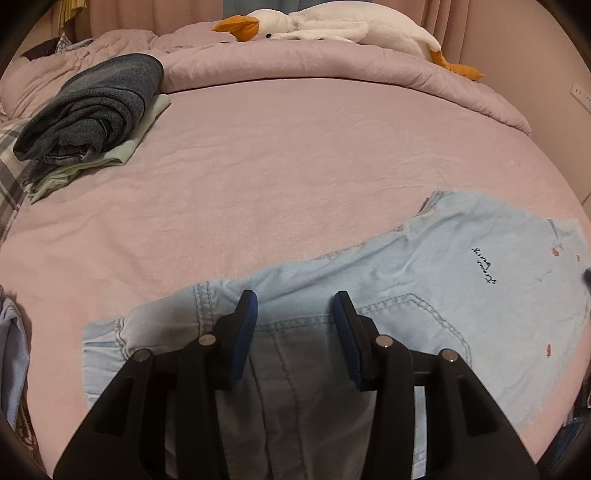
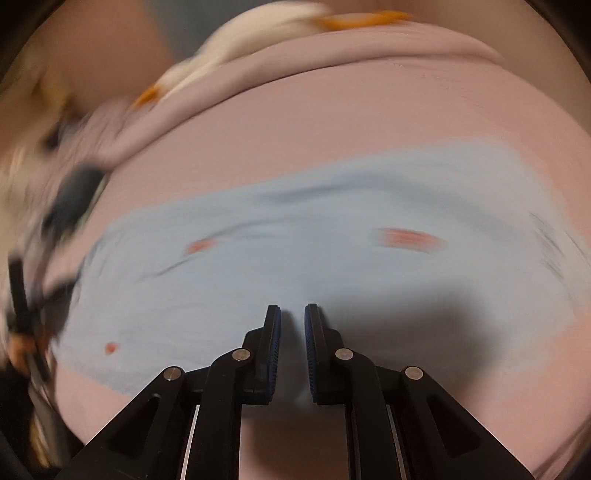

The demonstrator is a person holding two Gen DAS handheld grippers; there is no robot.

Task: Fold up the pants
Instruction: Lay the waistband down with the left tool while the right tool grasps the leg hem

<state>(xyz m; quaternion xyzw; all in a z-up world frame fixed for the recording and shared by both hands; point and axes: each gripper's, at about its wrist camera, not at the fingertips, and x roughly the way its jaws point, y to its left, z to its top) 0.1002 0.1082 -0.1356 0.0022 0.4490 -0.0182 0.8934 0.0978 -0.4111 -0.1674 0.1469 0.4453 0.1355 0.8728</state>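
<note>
- Light blue denim pants are lying spread across the near part of a bed covered in a pink sheet, their dark embroidered script and small red marks facing up.
- The waistband end and a stitched back pocket are sitting nearest the left camera, while the rest of the garment is running off toward the right edge of that view.
- The left tongs are hovering over the waistband area with their blue-padded fingers spread wide and nothing between them; whether the tips are touching the denim cannot be told.
- The right tongs are hanging over the same pants, the jaws drawn close with a narrow gap between them; whether fabric is pinched between them cannot be told.
- The right wrist view is smearing with motion blur, leaving only the pale blue cloth, two reddish marks and the tongs' shadow readable.
- A folded dark grey garment is resting on a folded pale green one at the far left of the bed, well apart from the pants.
- A rumpled pink duvet is bunching along the far edge of the bed.
- A white plush goose with an orange beak is lying on top of the duvet.
- A plaid cloth is showing at the left edge of the left wrist view.
</note>
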